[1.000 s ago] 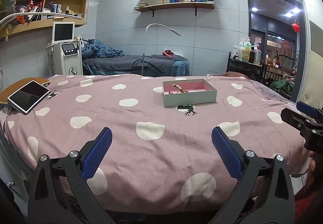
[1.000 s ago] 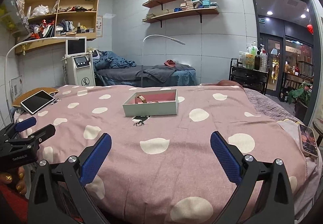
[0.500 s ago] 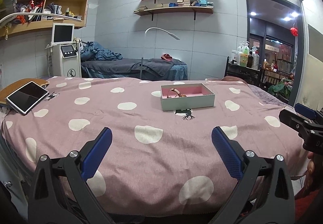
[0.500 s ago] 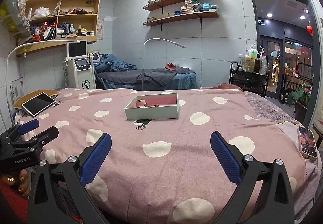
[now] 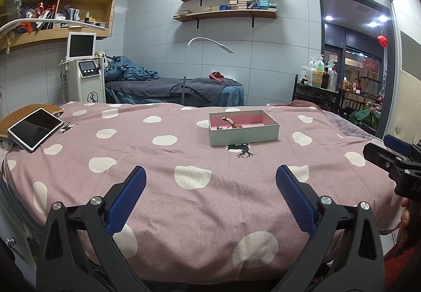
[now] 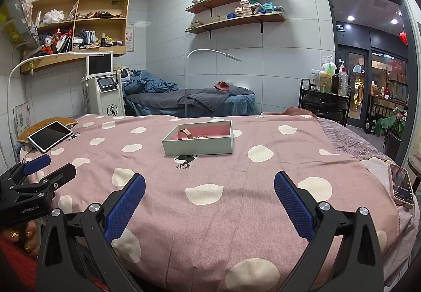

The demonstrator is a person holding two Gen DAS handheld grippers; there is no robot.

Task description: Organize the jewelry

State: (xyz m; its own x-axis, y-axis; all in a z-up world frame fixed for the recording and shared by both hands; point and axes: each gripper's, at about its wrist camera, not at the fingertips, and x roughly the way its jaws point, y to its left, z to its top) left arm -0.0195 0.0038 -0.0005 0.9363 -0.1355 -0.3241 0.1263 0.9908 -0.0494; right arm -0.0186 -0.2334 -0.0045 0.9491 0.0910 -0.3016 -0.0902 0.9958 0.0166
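On the dotted bedspread (image 5: 163, 186) a box (image 5: 243, 129) holds a bracelet (image 5: 231, 122); left claw (image 5: 210, 197) and right claw (image 6: 209, 197) both gape, empty

The right gripper (image 6: 209, 188) hangs over the near edge of a bed (image 6: 263, 202) covered in pink cloth with white spots, its blue-padded fingers (image 6: 126, 204) spread wide with nothing between them. Further back on the cloth sits a shallow grey box (image 6: 198, 146), pink inside, with a brown strap (image 6: 185, 134) lying at its left end. The left gripper (image 6: 50, 168) pokes in at the lower left — also parted, empty. A tablet (image 6: 50, 136) lies at the far left, a phone (image 6: 401, 188) at the right edge.
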